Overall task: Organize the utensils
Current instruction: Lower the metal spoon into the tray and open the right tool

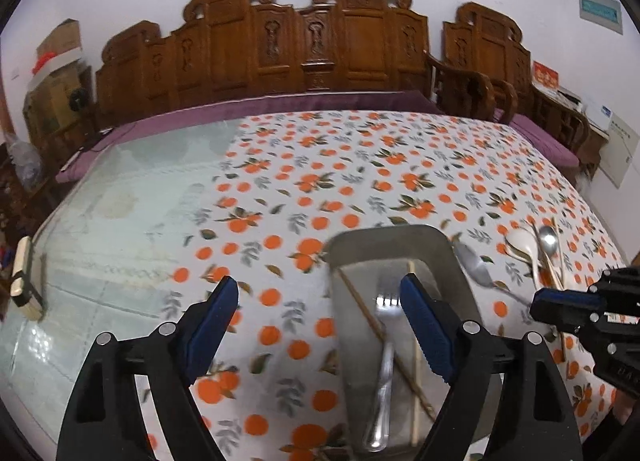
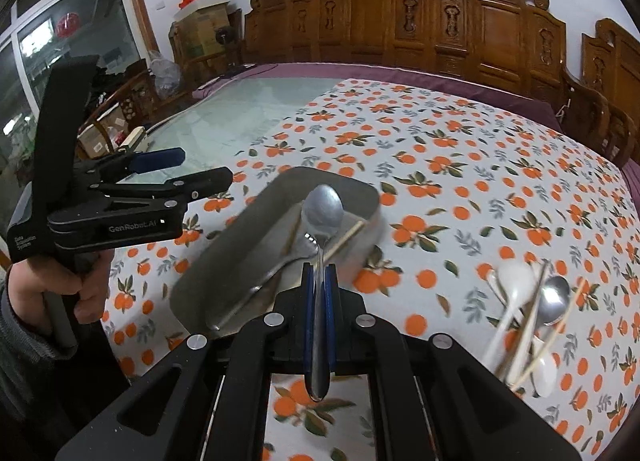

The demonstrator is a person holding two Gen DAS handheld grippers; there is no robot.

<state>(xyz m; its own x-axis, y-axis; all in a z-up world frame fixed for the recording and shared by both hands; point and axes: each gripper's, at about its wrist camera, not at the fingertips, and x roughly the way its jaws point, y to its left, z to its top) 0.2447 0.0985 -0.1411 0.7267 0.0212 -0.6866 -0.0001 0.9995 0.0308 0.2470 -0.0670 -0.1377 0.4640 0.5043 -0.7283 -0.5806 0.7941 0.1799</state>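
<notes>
Fork (image 1: 382, 361) and chopsticks (image 1: 416, 373) in tray (image 1: 384, 241), loose utensil pile (image 2: 528, 309) right of tray

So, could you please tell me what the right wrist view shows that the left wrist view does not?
Only the right wrist view shows the right tongs shut on the metal spoon, and the hand holding the left tool. Only the left wrist view shows the left tongs open above the fork. Both show the metal tray with fork and chopsticks, and the loose utensil pile.
</notes>
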